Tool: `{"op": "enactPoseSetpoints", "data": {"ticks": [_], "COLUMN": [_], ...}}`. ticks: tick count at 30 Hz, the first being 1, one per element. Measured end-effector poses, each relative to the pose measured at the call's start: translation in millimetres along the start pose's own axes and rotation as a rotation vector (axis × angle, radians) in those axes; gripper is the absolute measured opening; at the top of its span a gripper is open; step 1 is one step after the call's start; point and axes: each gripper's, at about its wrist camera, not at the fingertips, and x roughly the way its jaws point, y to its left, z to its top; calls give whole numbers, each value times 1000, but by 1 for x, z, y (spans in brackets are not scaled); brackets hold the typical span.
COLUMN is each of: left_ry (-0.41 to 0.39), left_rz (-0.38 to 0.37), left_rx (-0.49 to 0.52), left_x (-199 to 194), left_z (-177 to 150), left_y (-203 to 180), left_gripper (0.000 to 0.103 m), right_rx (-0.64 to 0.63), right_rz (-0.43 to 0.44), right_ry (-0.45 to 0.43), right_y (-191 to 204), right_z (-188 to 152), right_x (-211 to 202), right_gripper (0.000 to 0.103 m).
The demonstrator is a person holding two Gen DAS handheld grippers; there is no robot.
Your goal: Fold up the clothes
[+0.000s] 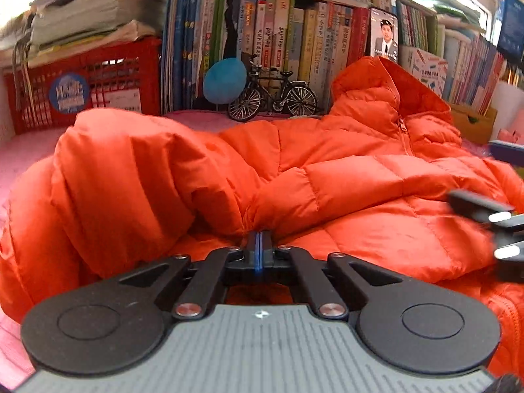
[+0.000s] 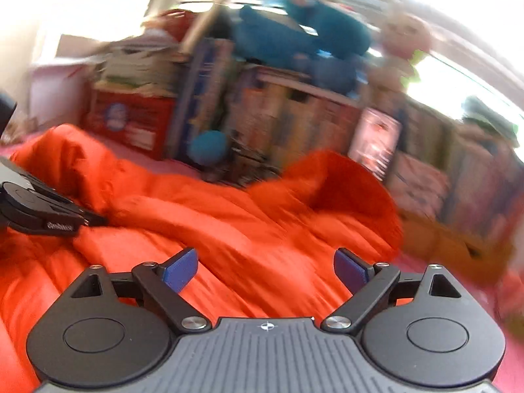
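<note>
A: Nearest the left gripper (image 1: pixel 259 245), jaws stood pressed together, tips sunk in a crease of the orange puffer jacket (image 1: pixel 327 190). Whether a pinch of fabric lay between the pads, could not tell; the sleeve (image 1: pixel 131 177) bunched up and over toward the body just beside them, which read as a fold being brought inward.

B: And the right gripper (image 2: pixel 267 270)?

A: Jaws wide apart, blue pads (image 2: pixel 180 270) showing, nothing between them. It hung above the jacket's middle, not touching. View blurred. My guess: free to take the next edge.

B: Where did the jacket lie?

A: Spread across the pink surface (image 1: pixel 23 154), front side up, zip (image 1: pixel 404 134) closed, hood (image 1: pixel 386 88) propped toward the far edge.

B: Anything in the way?

A: Beyond the jacket, along the far edge: a model bicycle (image 1: pixel 273 98) and a blue ball (image 1: pixel 224 80), close to the jacket's far side. A fold pushed that way could knock them. Behind those, a red crate (image 1: pixel 98 82) at the far left, a row of books (image 1: pixel 294 39) and a phone (image 1: pixel 383 34) propped upright.
</note>
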Motion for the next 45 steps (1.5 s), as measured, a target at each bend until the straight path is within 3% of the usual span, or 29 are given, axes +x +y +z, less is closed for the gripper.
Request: {"op": "enactPoseSetpoints", "data": {"ticks": [3, 6, 9, 12, 13, 16, 18, 21, 22, 24, 27, 28, 29, 30, 31, 32, 35, 39, 42, 43, 44, 45], "left_ry": [2, 2, 4, 2, 2, -11, -54, -194, -243, -313, -301, -295, -292, -292, -291, -288, -270, -244, -226, -219, -213, -206], "left_rz": [-13, -36, -57, -53, -48, -56, -95, -182, -211, -254, -254, -251, -249, -248, -248, -247, -244, -247, -247, -244, -242, -239], "left_rx": [-23, -34, -36, -33, -31, -57, -111, -227, -262, -330, -376, -384, -389, -395, -401, -407, -426, -436, -437, -437, -438, -439], "left_x": [1, 2, 2, 2, 2, 0, -6, -24, -30, -36, -33, -32, -31, -31, -31, -30, -27, -24, -21, -20, -20, -19], "left_z": [-1, -2, -3, -3, -3, -4, -6, -13, -16, -22, -22, -21, -20, -21, -21, -21, -21, -22, -23, -23, -23, -22], "left_y": [3, 6, 6, 5, 5, 8, 14, 31, 37, 48, 54, 55, 56, 56, 57, 58, 63, 64, 63, 63, 63, 62], "left_gripper": [3, 3, 3, 3, 3, 2, 7, 21, 23, 26, 26, 26, 26, 26, 26, 26, 26, 26, 27, 27, 27, 27], "right_rx": [-129, -181, -106, -73, -73, -61, -33, 8, 14, -20, -121, -138, -155, -172, -170, -164, -39, 82, 226, 286, 347, 456], "right_rz": [-99, -225, -344, -504, -549, -649, -555, -275, -135, 66, 214, 240, 239, 191, 129, 66, -108, -433, -656, -725, -794, -817], "right_ry": [59, 110, 181, 275, 305, 327, 219, 65, 26, -11, -2, 9, 25, 44, 65, 88, 93, 73, 190, 244, 297, 337], "right_y": [4, -29, -86, -132, -141, -152, -140, -100, -83, -43, 14, 25, 35, 44, 43, 40, -4, -105, -197, -229, -261, -285], "right_z": [-8, -32, -59, -83, -87, -88, -77, -48, -40, -26, -13, -10, -8, -8, -8, -8, -12, -36, -77, -92, -107, -124], "right_x": [29, 40, 40, 33, 29, 15, -4, -21, -25, -26, -12, -6, 3, 12, 21, 30, 30, -13, -36, -42, -49, -58], "right_gripper": [92, 95, 102, 101, 100, 80, 81, 87, 92, 97, 98, 99, 93, 83, 44, 16, 16, 16, 19, 26, 41, 49]}}
